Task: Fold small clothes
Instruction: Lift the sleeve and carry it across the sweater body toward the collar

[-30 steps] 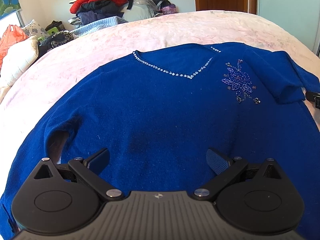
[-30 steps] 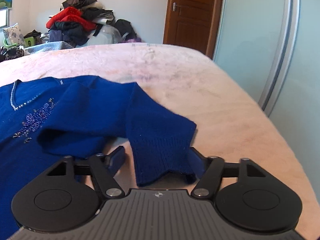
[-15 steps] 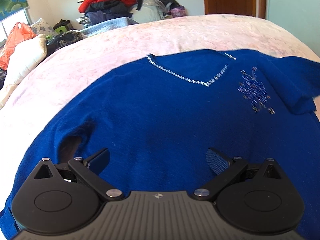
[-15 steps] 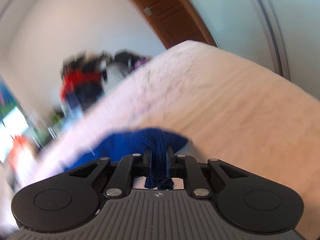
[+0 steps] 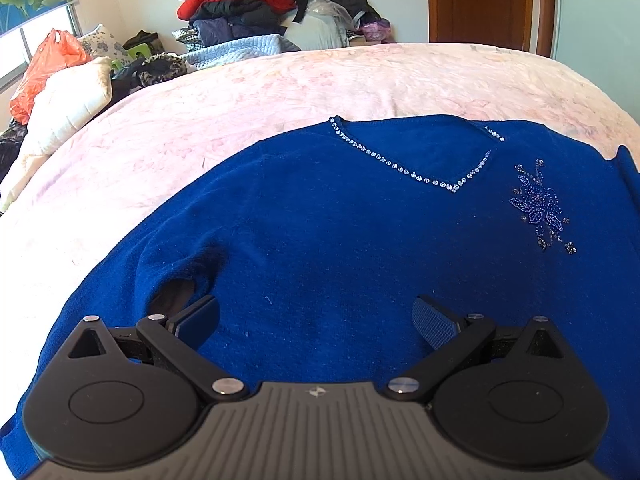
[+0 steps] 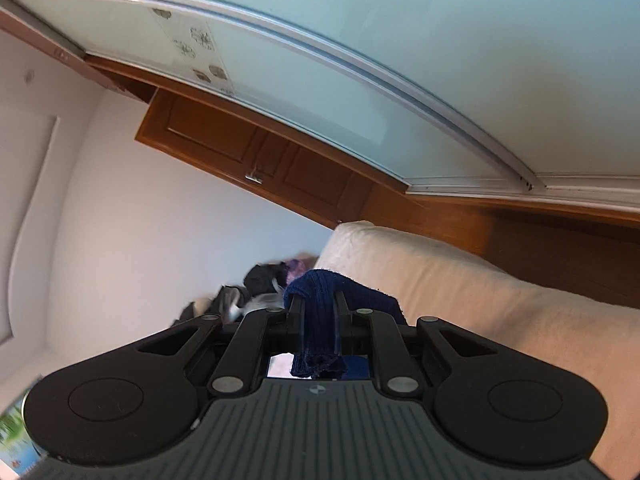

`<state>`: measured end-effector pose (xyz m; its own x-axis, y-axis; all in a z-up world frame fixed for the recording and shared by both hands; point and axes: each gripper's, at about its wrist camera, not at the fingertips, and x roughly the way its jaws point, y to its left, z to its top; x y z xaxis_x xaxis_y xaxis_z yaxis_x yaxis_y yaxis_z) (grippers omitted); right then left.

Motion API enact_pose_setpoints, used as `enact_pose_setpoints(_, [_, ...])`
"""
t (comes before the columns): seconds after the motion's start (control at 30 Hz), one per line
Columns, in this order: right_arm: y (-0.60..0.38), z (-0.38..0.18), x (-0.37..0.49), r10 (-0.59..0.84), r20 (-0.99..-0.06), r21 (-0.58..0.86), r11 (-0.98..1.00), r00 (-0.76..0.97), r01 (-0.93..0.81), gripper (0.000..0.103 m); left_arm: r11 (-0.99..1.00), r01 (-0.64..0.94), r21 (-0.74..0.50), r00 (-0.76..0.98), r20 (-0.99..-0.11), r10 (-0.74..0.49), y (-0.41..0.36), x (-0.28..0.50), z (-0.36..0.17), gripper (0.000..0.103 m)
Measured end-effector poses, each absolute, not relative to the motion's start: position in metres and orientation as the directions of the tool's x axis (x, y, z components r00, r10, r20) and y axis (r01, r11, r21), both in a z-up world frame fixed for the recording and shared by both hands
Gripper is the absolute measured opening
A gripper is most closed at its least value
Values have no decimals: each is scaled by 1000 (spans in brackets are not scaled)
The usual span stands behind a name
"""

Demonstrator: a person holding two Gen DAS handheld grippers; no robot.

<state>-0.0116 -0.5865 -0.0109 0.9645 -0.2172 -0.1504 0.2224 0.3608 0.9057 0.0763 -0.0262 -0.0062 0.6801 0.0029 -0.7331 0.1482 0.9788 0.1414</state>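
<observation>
Garment: a deep blue knitted sweater [image 5: 328, 240] with a rhinestone-trimmed V neckline [image 5: 416, 160] and a beaded purple flower motif [image 5: 540, 208] is lying face up and spread flat on the pale pink patterned bedspread [image 5: 248, 112].
Left gripper: the black two-finger left gripper [image 5: 316, 316] is hovering low over the sweater's lower body, its jaws standing wide apart with nothing between them.
Left fingers: the blue-padded fingertips [image 5: 430, 322] are sitting just above the knit; whether they are touching it cannot be told.
Near sleeve: the sleeve on the left side of the left wrist view [image 5: 120, 280] is lying along the body, a small dark gap showing at the armpit just beside the left finger.
Right gripper: the black two-finger right gripper [image 6: 318, 312] is tilting steeply sideways, its jaws pressing together on a ribbed blue cuff [image 6: 318, 320].
Cuff: the ribbed edge is hanging down between the fingers, while more blue knit is bunching just beyond the fingertips.
Background: a heap of red and dark clothes [image 5: 240, 4] is piling against the far wall, near a brown wooden door [image 5: 480, 4]; frosted sliding wardrobe panels [image 6: 400, 60] are filling the upper part of the right wrist view.
</observation>
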Motion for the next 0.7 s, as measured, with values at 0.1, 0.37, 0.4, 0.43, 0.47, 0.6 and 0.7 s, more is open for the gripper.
enact_pose_setpoints(0.1, [-581, -13, 0, -143, -123, 926, 338, 982, 166, 17, 979, 146, 139, 680, -733, 3, -25, 77, -7, 103])
enact_pose_setpoints(0.37, [-510, -2, 58, 104, -61, 930, 367, 993, 19, 17, 981, 138, 133, 675, -738, 5, -17, 79, -9, 103])
enact_pose_setpoints(0.4, [-501, -1, 66, 135, -55, 932, 362, 989, 3, 17, 982, 137, 132, 674, -738, 5, -15, 79, -9, 103])
enact_pose_setpoints(0.43, [-494, -1, 74, 162, -50, 934, 357, 985, -11, 17, 982, 136, 131, 674, -739, 5, -14, 79, -10, 103])
enact_pose_setpoints(0.47, [-486, -1, 83, 189, -46, 935, 353, 981, -24, 17, 982, 134, 131, 674, -739, 6, -13, 80, -10, 103])
enact_pose_setpoints(0.6, [-463, 3, 116, 282, -43, 946, 321, 958, -52, 17, 983, 129, 132, 674, -739, 11, -9, 81, -12, 103])
enact_pose_setpoints(0.7, [-437, 2, 133, 347, -39, 956, 287, 937, -66, 17, 984, 126, 127, 668, -744, 10, -6, 83, -13, 103])
